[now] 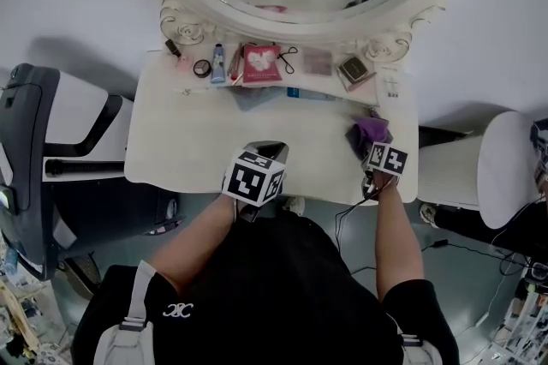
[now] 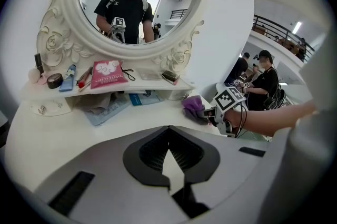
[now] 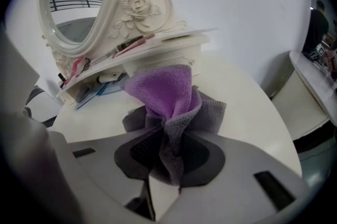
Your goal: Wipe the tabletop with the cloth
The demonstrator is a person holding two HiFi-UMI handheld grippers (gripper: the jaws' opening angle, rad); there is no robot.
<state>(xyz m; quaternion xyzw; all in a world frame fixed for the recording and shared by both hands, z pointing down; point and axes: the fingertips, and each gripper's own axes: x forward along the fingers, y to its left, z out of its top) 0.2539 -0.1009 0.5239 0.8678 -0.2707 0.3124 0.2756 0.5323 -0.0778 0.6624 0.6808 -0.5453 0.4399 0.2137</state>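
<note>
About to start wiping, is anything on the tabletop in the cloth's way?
Nothing lies on the open tabletop beside the cloth in the right gripper. The left gripper hovers over the front edge.

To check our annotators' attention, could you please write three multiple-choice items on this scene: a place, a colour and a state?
1. Where along the white tabletop is the crumpled fabric cloth? A) right end B) left end C) mirror shelf
2. What colour is that cloth? A) green B) purple C) yellow
3. How do the jaws of the right gripper stand? A) apart, empty B) closed on a bottle C) closed on the cloth
Answers: 1 A, the head view shows it by the right edge; 2 B, both gripper views show purple; 3 C, fabric bunches between them in the right gripper view.
</note>
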